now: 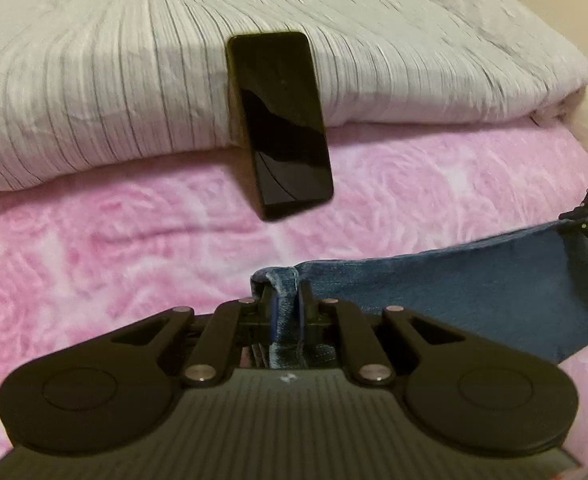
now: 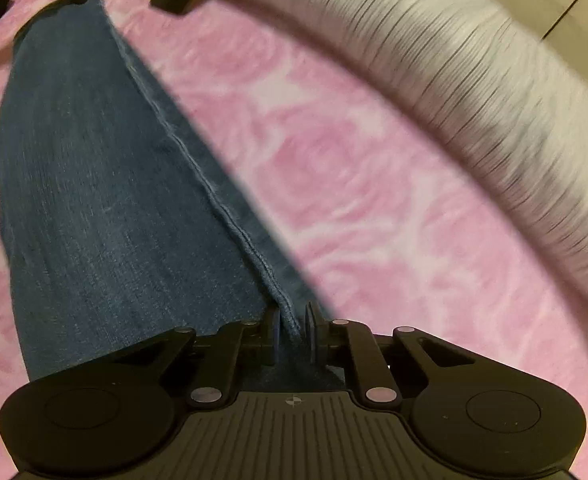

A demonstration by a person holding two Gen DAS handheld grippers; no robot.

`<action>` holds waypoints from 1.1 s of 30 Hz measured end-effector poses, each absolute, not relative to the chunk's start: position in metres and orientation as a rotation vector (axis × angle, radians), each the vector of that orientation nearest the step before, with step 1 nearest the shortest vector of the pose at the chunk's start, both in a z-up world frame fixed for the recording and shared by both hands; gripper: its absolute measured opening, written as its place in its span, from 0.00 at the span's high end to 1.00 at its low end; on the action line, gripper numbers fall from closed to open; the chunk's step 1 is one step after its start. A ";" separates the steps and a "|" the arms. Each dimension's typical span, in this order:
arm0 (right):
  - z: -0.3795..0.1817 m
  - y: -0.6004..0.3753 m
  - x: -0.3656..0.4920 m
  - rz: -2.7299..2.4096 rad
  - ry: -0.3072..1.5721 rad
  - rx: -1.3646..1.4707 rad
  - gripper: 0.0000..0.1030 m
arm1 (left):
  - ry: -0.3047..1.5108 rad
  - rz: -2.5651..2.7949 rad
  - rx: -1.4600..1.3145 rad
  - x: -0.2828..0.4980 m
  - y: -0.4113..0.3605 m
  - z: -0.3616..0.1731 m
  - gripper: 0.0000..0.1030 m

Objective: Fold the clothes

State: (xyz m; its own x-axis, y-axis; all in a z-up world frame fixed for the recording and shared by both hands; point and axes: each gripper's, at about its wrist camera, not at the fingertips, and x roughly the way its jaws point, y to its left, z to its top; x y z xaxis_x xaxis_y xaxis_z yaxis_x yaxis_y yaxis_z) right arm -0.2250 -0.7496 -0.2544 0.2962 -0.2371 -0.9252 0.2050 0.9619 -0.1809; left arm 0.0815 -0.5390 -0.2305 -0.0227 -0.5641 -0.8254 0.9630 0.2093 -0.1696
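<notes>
My left gripper (image 1: 286, 300) clamped on jeans (image 1: 453, 284) hem, my right gripper (image 2: 294, 328) pinching their seam, denim stretched above pink blanket (image 1: 134, 248), phone (image 1: 282, 120) propped against striped pillow (image 1: 94, 92) beyond blanket

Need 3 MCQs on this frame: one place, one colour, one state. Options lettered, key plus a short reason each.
1. Where is the phone?
A. Leaning on the white bedding
B. Under the jeans
C. In a gripper

2. What colour is the blanket?
A. Green
B. Pink
C. Grey

3. How is the denim garment held?
A. Lying loose
B. By one gripper
C. By both grippers, stretched between them

Key: 1 A, its top rests against the bedding and its foot is on the blanket. 2 B, pink rose pattern in both views. 3 C, left gripper and right gripper are each shut on the denim.
</notes>
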 end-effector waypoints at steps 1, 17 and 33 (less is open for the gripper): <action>-0.254 -0.752 -0.224 -0.304 1.229 -0.028 0.88 | 0.953 -1.305 0.560 0.080 -0.541 -0.235 0.92; -0.240 -0.712 -0.313 -0.604 1.076 0.232 0.46 | 0.856 -1.244 0.561 0.071 -0.519 -0.211 0.85; -0.208 -0.665 -0.407 -0.756 1.049 0.289 0.46 | 0.431 -1.351 1.146 -0.066 -0.484 -0.209 0.67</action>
